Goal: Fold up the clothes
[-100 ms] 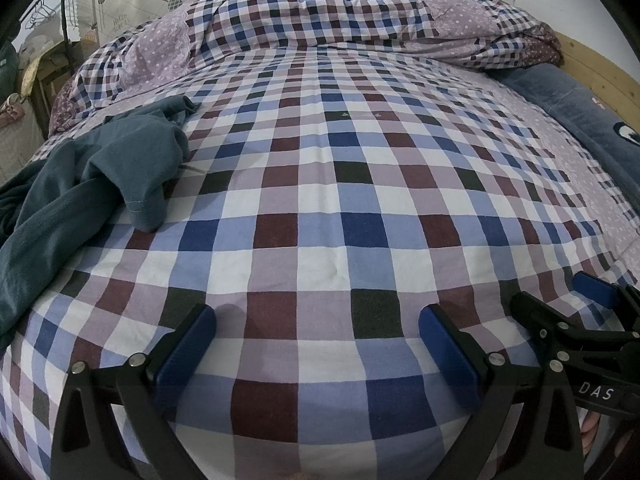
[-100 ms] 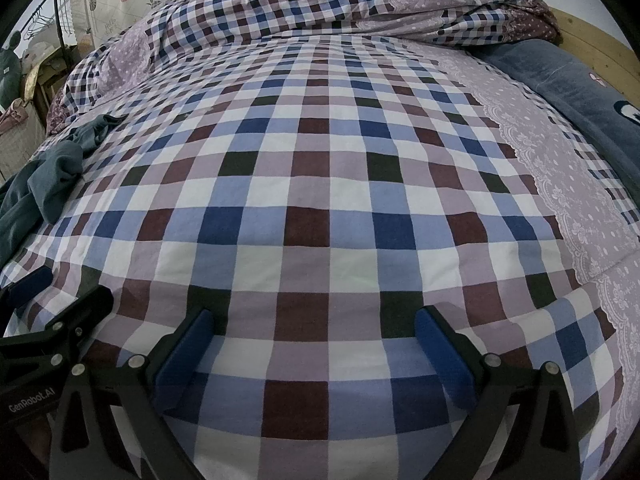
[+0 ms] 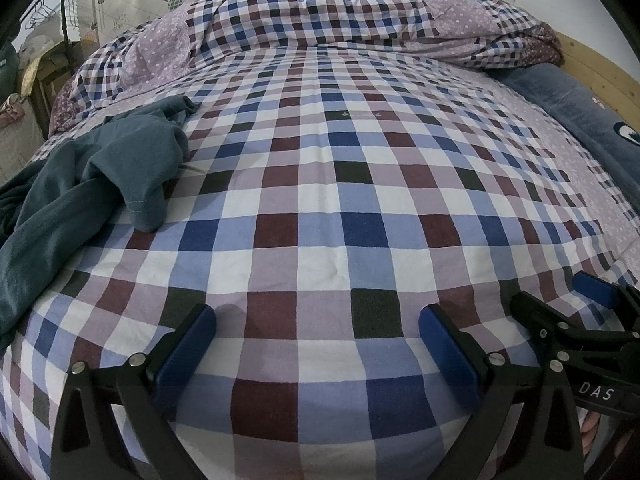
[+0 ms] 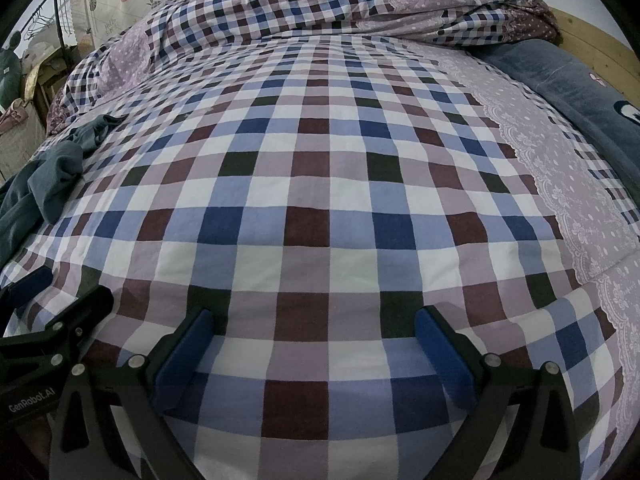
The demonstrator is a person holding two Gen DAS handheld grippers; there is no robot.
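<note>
A crumpled dark teal garment lies on the left side of the checked bed sheet, partly hanging over the bed's left edge. It shows small at the far left of the right wrist view as the teal garment. My left gripper hovers open over the sheet near the front edge, well to the right of the garment, with nothing between its blue pads. My right gripper is open beside it, also empty. Each gripper shows at the edge of the other's view: right gripper, left gripper.
A bunched checked duvet lies across the back of the bed. A blue-grey blanket runs along the right side by a wooden bed frame. A clothes rack and clutter stand at the far left.
</note>
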